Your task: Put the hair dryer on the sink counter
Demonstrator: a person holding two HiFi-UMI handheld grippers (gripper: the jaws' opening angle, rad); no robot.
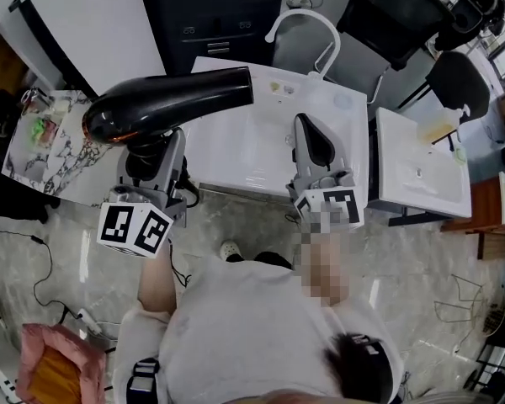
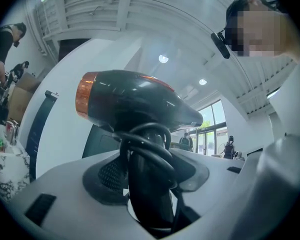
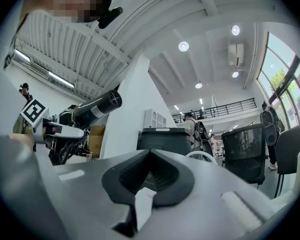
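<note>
A black hair dryer (image 1: 164, 103) with an orange-tinted rear end is held level, its nozzle pointing right over the left edge of the white sink counter (image 1: 236, 154). My left gripper (image 1: 151, 154) is shut on its handle (image 2: 147, 194), which has the black cord looped around it. The dryer's body (image 2: 135, 101) fills the left gripper view. My right gripper (image 1: 313, 146) hovers over the counter's right part, its jaws together with nothing between them. From the right gripper view, the dryer (image 3: 95, 109) shows at the left.
A white arched faucet (image 1: 307, 28) stands at the counter's back. A second white sink unit (image 1: 421, 171) sits to the right. A marble-patterned table (image 1: 46, 146) with small items is at the left. Black office chairs (image 1: 396, 7) and a dark cabinet (image 1: 219, 15) stand behind.
</note>
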